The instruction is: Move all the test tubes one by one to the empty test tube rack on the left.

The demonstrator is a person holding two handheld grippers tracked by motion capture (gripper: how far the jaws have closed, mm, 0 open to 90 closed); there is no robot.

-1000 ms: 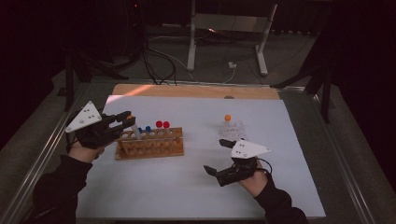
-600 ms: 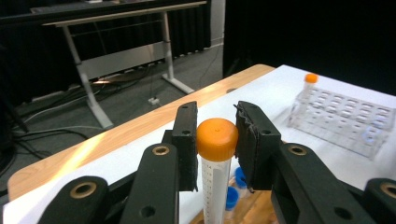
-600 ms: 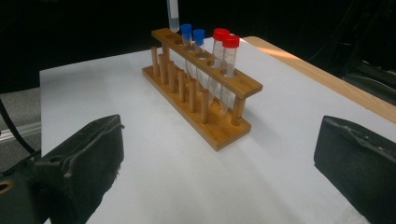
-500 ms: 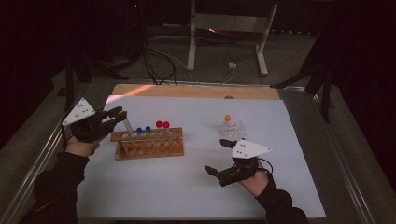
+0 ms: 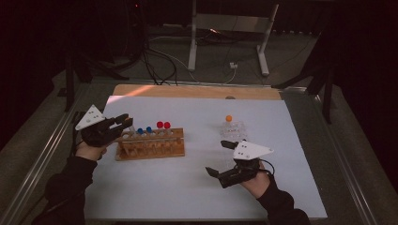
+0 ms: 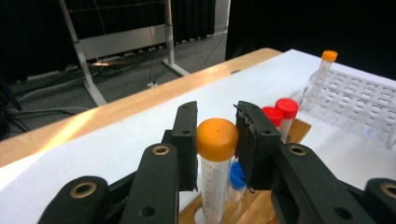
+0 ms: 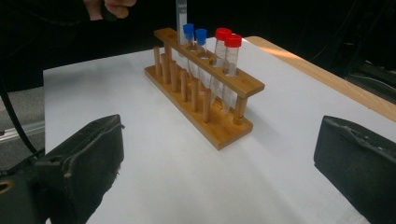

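My left claw (image 6: 217, 140) pinches an orange-capped tube (image 6: 215, 158) by its cap, a pad on each side, and holds it upright over the end hole of the wooden rack (image 5: 150, 145), the end nearest the left edge of the white worktop (image 5: 197, 197). In the left gripper view the tube's lower end appears already inside the hole, though its bottom is hidden. Two blue-capped tubes (image 5: 144, 131) and two red-capped tubes (image 5: 163, 125) stand in the next holes along the same row.

Risks, as I judge them:
- The grip sits on the smooth cap alone; if the tube rubs the rim of the hole, the cap could slide out from between the pads.
- A tilt of my wrist could wedge the tube against the upper rail and drag or tip the light rack.
- The nearest blue cap lies just beside my pad; spreading the claw wide could knock it.

My right claw (image 5: 228, 158) rests spread and empty near the front edge of the worktop, well apart from the rack, so nothing steadies it. A clear rack (image 5: 234, 127) with another orange-capped tube stands behind.
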